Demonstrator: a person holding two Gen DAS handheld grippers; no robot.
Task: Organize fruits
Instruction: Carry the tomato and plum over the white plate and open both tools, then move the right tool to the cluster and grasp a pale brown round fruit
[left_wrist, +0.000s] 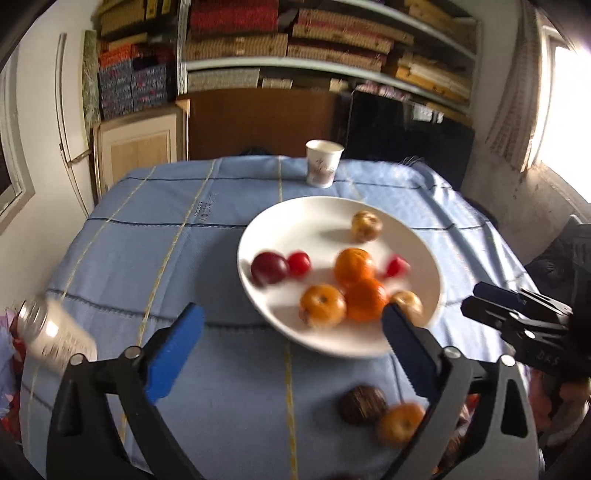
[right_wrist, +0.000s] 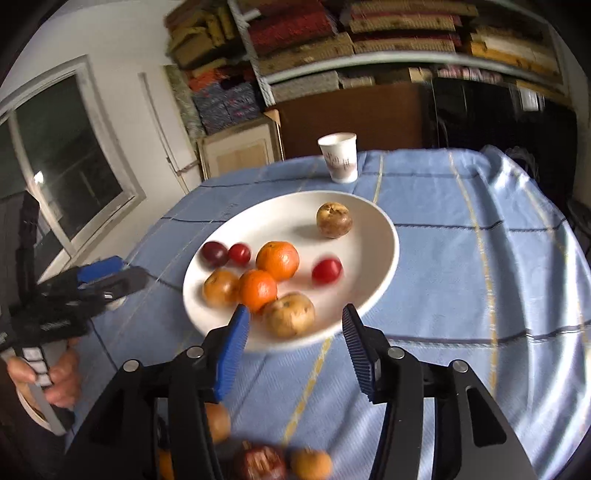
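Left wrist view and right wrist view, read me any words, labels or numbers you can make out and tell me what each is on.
"DAS": pale letters on the right hand-held gripper body; anything after them is hidden.
Tablecloth: a woven mark, too blurred to read.
Paper cup: printed pattern, no readable words.
White bottle: dark print, motion-blurred, unreadable.
Shelf boxes: no legible text.

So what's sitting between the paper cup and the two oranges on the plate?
One brownish fruit on the white plate, between the paper cup and the oranges, clearest in the right wrist view.
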